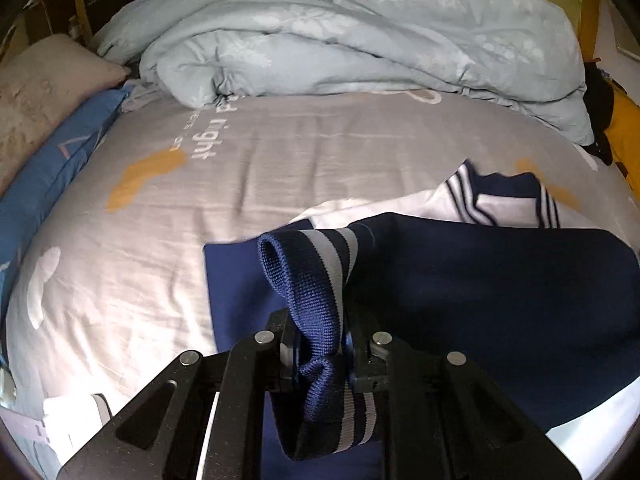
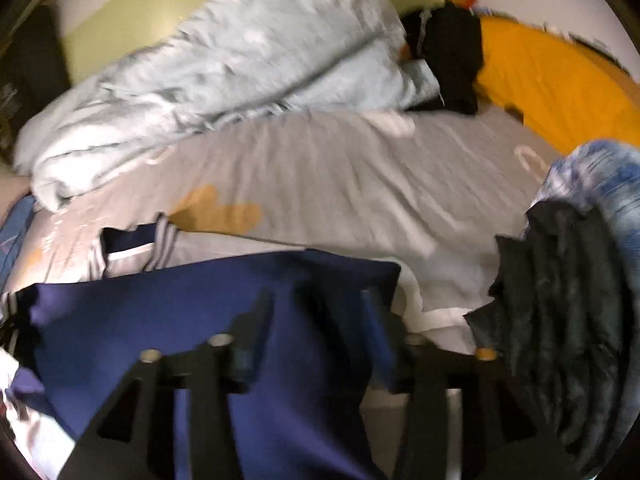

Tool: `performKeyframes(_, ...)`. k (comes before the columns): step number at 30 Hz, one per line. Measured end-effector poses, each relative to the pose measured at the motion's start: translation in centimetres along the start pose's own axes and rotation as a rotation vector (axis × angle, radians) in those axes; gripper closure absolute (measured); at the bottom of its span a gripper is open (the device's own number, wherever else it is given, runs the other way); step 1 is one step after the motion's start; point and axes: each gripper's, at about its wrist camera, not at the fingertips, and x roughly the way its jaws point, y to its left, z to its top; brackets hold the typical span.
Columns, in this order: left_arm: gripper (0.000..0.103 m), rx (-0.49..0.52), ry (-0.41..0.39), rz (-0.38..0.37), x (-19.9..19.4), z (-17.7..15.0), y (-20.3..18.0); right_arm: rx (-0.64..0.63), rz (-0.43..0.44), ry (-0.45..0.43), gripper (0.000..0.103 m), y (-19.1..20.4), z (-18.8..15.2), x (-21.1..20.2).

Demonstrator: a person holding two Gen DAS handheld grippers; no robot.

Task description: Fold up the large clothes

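Note:
A navy and white jacket (image 1: 500, 280) lies on the grey bed sheet (image 1: 240, 184), its striped collar (image 1: 504, 196) toward the far side. My left gripper (image 1: 320, 344) is shut on the jacket's navy ribbed cuff with white stripes (image 1: 316, 264), held a little above the bed. In the right wrist view the navy jacket sleeve (image 2: 224, 312) drapes over my right gripper (image 2: 316, 344). The fabric hides its fingertips and the view is blurred, but it seems shut on the sleeve.
A crumpled pale blue duvet (image 1: 352, 36) fills the far side of the bed. A blue pillow (image 1: 56, 160) and a beige pillow (image 1: 36, 92) lie at the left. A dark garment pile (image 2: 560, 312), a black item (image 2: 448, 56) and orange fabric (image 2: 560, 80) sit at the right.

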Motion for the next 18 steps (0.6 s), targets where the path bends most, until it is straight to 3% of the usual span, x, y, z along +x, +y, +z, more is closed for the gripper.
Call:
performKeyframes(1,0.087,-0.001,-0.003,0.009,0.1,-0.3,0.3,-0.031,-0.015,-0.040,0.044,0.2,-0.3,-1.2)
performKeyframes(3,0.073,0.015,-0.016,0.034,-0.4,-1.0,0.5,-0.064,-0.020,-0.089,0.032,0.2,-1.0,-3.1)
performKeyframes(5,0.050,0.012,-0.051,0.077,-1.2,-1.1,0.7,-0.078,-0.010,-0.141,0.013,0.0,-1.8,-5.5)
performKeyframes(7,0.043,0.013,-0.103,0.076,-2.9,-1.5,1.1,-0.081,0.010,-0.192,0.002,-0.2,-2.6,-7.9)
performKeyframes(12,0.030,0.037,-0.215,-0.035,-9.0,-3.3,1.1,-0.061,0.057,-0.273,0.000,-0.8,-4.5,-13.3)
performKeyframes(18,0.002,0.061,-0.394,-0.094,-18.9,-6.7,0.2,-0.008,0.104,-0.319,0.000,-0.8,-6.5,-18.3)
